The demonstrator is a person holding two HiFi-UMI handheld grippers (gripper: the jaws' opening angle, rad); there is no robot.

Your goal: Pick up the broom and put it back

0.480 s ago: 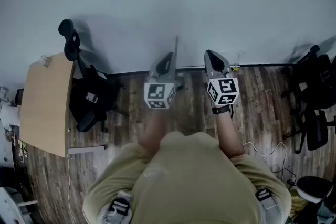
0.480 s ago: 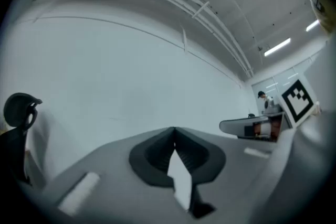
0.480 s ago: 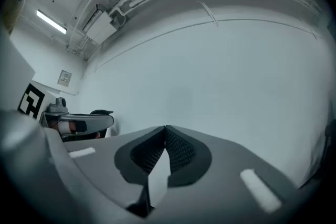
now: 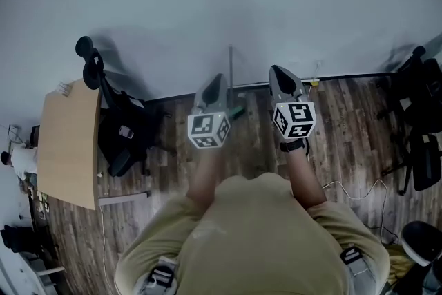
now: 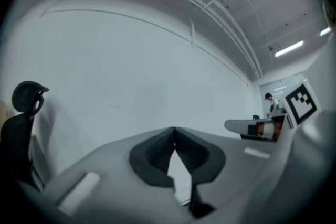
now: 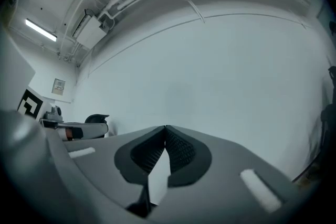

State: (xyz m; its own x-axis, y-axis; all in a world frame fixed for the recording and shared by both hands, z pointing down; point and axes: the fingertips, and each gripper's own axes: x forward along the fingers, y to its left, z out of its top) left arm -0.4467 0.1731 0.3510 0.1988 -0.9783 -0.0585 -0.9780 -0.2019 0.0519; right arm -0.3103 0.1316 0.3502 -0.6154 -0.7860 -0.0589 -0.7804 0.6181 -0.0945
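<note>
The broom leans upright against the white wall, its thin grey handle (image 4: 231, 69) rising from a green head (image 4: 237, 111) at the floor edge. My left gripper (image 4: 216, 77) points level at the wall just left of the handle, close to it. In the left gripper view its jaws meet at the tips (image 5: 174, 129), shut on nothing. My right gripper (image 4: 277, 70) is held level to the right of the broom, apart from it. Its jaws (image 6: 165, 127) are likewise shut and empty. Neither gripper view shows the broom, only bare wall.
A wooden desk (image 4: 65, 141) stands at the left with a black office chair (image 4: 114, 131) beside it. More dark chairs (image 4: 421, 128) crowd the right side. A white cable (image 4: 349, 184) lies on the plank floor. A person stands far off (image 5: 269, 99).
Almost nothing: the head view has shifted slightly, and the broom's green head now shows beside the left gripper. Both grippers stay shut in about the same place.
</note>
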